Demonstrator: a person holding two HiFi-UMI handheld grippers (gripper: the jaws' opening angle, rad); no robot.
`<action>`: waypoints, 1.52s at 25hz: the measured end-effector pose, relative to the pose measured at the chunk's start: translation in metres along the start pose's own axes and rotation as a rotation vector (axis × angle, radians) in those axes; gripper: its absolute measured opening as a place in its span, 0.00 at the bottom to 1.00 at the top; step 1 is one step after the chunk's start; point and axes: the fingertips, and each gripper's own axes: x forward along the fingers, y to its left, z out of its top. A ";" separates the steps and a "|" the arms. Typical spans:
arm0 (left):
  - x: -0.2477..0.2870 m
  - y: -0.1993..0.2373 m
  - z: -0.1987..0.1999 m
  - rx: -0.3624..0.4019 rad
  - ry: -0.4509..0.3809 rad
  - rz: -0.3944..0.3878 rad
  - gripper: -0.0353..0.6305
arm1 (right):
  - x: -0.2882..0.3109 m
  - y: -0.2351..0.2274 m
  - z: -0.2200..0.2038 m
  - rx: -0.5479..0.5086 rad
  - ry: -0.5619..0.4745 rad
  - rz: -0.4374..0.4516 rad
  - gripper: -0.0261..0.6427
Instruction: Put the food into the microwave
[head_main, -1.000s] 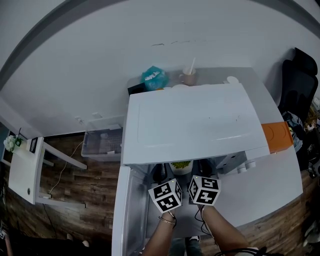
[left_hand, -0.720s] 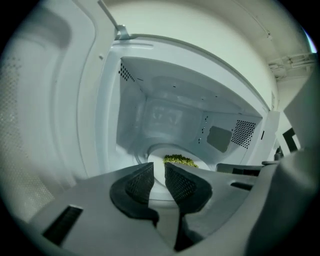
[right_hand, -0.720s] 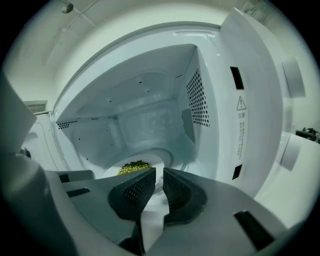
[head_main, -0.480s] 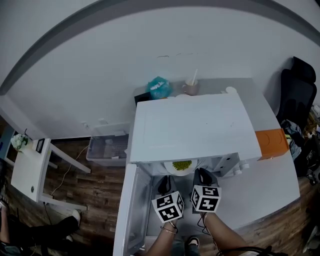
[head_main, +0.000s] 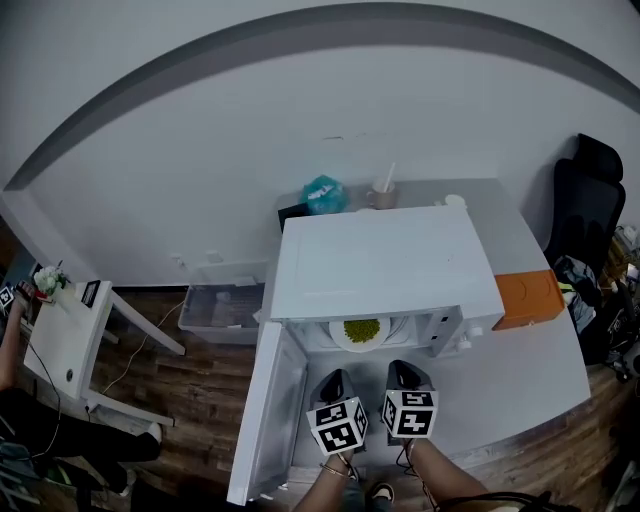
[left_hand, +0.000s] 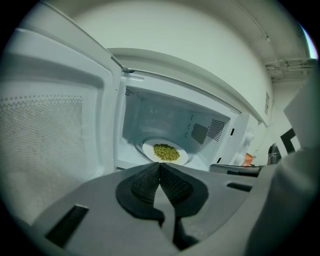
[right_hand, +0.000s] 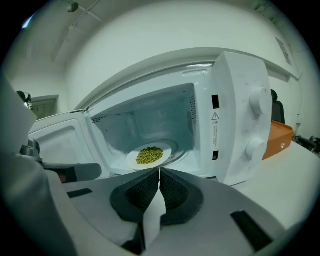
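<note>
The microwave (head_main: 385, 265) has its door (head_main: 268, 410) swung fully open to your left. Over the last second both tools have backed out of the microwave. Your left gripper (left_hand: 159, 165) and right gripper (right_hand: 159, 171) now sit just in front of the opening, each with jaws pressed together on nothing. The plate (head_main: 361, 332) rests inside, well apart from both tools, carrying the green food (left_hand: 166, 152). Treat placement as complete. Closing the door is the likely remaining step.

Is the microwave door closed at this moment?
No, the microwave door stands swung open to the left, and the plate of green food shows inside the cavity.
</note>
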 end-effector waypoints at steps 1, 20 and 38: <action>-0.004 -0.002 -0.001 0.003 0.002 -0.003 0.06 | -0.004 0.000 -0.001 -0.003 0.002 -0.001 0.07; -0.071 -0.039 -0.006 0.047 0.006 -0.091 0.06 | -0.082 0.017 -0.012 -0.040 0.007 0.034 0.07; -0.114 -0.052 -0.001 0.110 -0.010 -0.152 0.06 | -0.119 0.039 -0.009 -0.039 -0.004 0.080 0.06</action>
